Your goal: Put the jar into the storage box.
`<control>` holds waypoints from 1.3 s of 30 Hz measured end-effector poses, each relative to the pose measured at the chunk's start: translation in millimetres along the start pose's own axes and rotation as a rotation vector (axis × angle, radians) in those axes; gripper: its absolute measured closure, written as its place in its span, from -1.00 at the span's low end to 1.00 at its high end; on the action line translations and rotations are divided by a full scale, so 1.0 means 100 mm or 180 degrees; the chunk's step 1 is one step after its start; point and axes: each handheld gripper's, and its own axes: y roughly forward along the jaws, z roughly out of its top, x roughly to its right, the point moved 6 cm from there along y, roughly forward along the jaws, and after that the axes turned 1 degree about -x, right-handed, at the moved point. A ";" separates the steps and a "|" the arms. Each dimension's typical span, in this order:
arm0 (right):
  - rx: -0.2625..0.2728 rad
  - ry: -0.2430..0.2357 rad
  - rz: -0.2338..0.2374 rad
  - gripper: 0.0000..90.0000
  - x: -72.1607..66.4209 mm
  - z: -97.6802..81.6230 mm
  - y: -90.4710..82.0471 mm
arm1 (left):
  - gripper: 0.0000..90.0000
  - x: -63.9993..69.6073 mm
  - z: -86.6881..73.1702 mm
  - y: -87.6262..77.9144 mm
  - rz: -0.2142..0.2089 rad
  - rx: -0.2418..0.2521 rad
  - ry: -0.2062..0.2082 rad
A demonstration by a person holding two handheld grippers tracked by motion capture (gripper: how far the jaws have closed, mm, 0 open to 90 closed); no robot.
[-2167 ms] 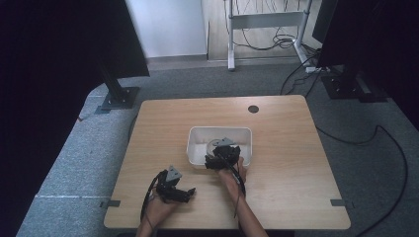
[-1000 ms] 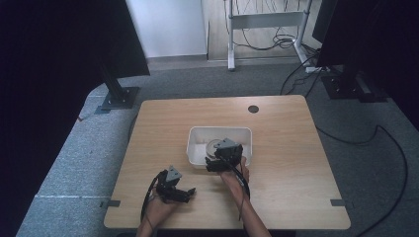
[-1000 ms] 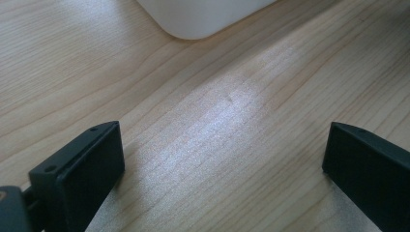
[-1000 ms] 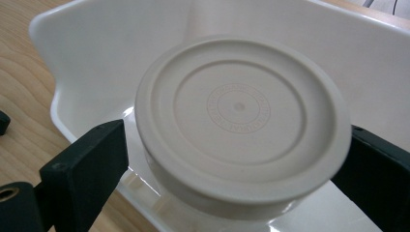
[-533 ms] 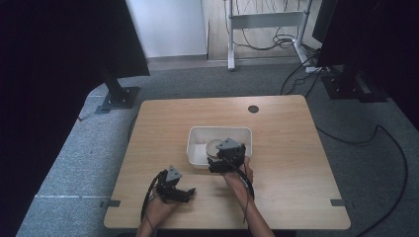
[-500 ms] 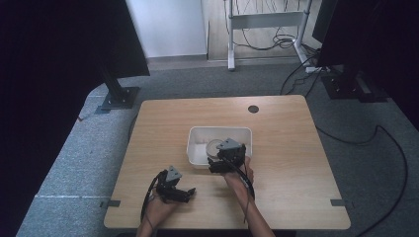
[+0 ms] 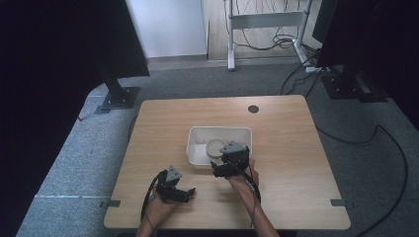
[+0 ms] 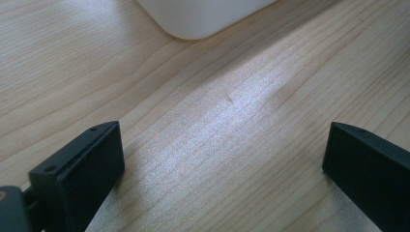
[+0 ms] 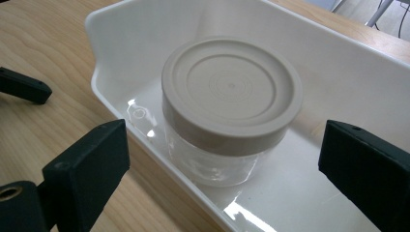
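Jar: a clear round plastic jar with a flat beige screw lid stands upright inside a white rectangular plastic tub, close to the tub's near wall; in the high view the jar sits toward the tub's near right part.
Tub: the white tub rests on the light wooden bench, about midway across it.
Right hand-held gripper: the black right hand-held gripper hovers at the tub's near rim, just above and in front of the jar; its jaws are spread wide, one to each side of the jar and apart from it, and grip nothing.
Jar relative to right hand-held gripper: straight ahead between the jaws, slightly below them, lid untouched.
Left hand-held gripper: the black left hand-held gripper lies low over the bare bench near the front edge, well apart from the jar; its jaws stand wide apart with only wood grain between them.
Tub seen from the left hand-held gripper: a rounded corner of the tub shows ahead.
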 end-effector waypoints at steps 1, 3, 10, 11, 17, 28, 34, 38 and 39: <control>0.0000 -0.0004 0.0007 -0.92 0.00 0.00 -0.01 | -0.98 0.00 0.00 0.00 0.0002 0.0000 0.0006; 0.0000 -0.0007 0.0024 -0.92 0.00 -0.01 -0.04 | -0.98 0.00 0.00 0.00 0.0001 0.0002 0.0002; -0.0007 -0.0038 0.0107 -0.93 0.00 -0.06 -0.09 | -0.98 0.00 0.00 0.00 0.0001 0.0004 -0.0001; -0.0009 -0.0038 0.0115 -0.93 0.00 -0.08 -0.10 | -0.98 0.00 0.00 0.00 0.0001 0.0004 -0.0001; -0.0020 -0.0003 0.0114 -0.93 0.04 -0.14 -0.14 | -0.98 0.00 0.00 0.00 0.0001 0.0003 -0.0001; -0.0028 -0.0050 0.0167 -0.91 0.08 -0.26 -0.25 | -0.98 0.00 0.00 0.00 0.0000 0.0003 -0.0006; -0.0032 -0.0084 0.0184 -0.91 0.09 -0.31 -0.31 | -0.98 0.00 0.00 0.00 0.0000 -0.0004 0.0005; -0.0006 -0.0097 0.0177 -0.91 0.10 -0.34 -0.35 | -0.98 0.00 0.00 0.00 0.0000 -0.0004 0.0004; 0.0001 -0.0092 0.0173 -0.91 0.10 -0.35 -0.37 | -0.98 0.00 0.00 0.00 0.0000 -0.0005 0.0005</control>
